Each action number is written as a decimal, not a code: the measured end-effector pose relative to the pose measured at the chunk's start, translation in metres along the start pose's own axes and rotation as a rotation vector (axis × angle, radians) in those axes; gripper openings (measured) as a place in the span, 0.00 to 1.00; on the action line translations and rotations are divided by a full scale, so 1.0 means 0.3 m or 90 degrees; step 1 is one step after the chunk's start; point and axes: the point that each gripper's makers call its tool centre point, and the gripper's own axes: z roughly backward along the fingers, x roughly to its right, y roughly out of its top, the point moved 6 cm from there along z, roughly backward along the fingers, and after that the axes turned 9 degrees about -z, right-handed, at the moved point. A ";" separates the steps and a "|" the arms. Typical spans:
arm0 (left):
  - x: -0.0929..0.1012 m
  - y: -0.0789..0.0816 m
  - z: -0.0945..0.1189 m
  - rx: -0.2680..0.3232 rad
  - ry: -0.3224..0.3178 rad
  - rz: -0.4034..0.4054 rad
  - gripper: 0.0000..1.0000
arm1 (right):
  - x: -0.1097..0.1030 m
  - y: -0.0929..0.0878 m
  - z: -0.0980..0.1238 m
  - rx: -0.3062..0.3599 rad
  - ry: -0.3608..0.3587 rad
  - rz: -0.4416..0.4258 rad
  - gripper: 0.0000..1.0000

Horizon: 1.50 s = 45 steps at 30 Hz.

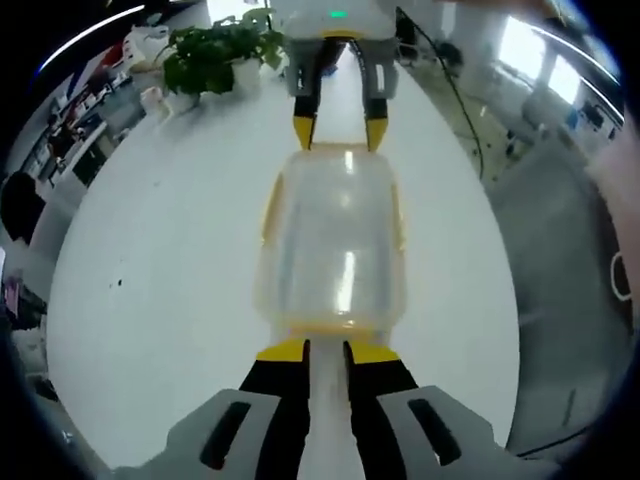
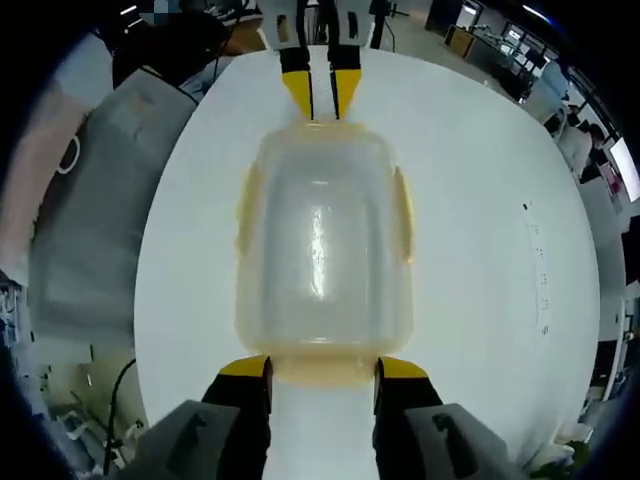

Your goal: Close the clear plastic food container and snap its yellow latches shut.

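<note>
Clear plastic food container (image 1: pixel 335 240), lid on, resting on a white table (image 1: pixel 160 300) between the two grippers; nothing can be made out inside it. Yellow latches (image 2: pixel 403 215) lie along its sides. Left gripper (image 1: pixel 327 352): jaws nearly together at the near end. Right gripper (image 2: pixel 322 368): jaws spread, flanking the opposite end latch. Potted plant (image 1: pixel 215 55) stands at the table's far edge.

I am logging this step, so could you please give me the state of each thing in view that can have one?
Container: lid on, lying on the white table.
Side latches: flat against the container's sides, apparently down.
Left gripper: jaws nearly together at one end of the container.
Right gripper: jaws apart at the opposite end, at its yellow end latch.
</note>
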 end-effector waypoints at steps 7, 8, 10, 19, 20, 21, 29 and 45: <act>0.002 -0.010 -0.018 -0.002 0.014 -0.004 0.40 | -0.001 -0.005 -0.001 -0.003 -0.004 0.004 0.37; 0.001 -0.007 -0.021 0.002 0.016 -0.003 0.42 | -0.001 -0.005 -0.001 -0.002 -0.004 0.002 0.37; 0.002 -0.001 -0.027 0.008 0.015 0.001 0.44 | -0.001 -0.007 -0.001 0.002 -0.004 -0.002 0.37; 0.016 0.017 -0.061 0.010 0.002 0.013 0.57 | -0.012 -0.022 0.000 0.016 0.001 -0.019 0.38; 0.018 0.020 -0.067 0.009 0.002 0.015 0.57 | -0.012 -0.023 0.000 0.017 0.000 -0.021 0.38; 0.020 0.023 -0.071 0.007 0.003 0.015 0.58 | -0.014 -0.026 0.002 0.017 -0.001 -0.024 0.38; 0.023 0.037 -0.098 0.004 0.008 0.021 0.61 | -0.026 -0.050 0.006 0.025 -0.005 -0.029 0.38; 0.023 0.048 -0.114 -0.003 0.008 -0.001 0.64 | -0.061 -0.076 -0.028 0.054 -0.002 -0.078 0.53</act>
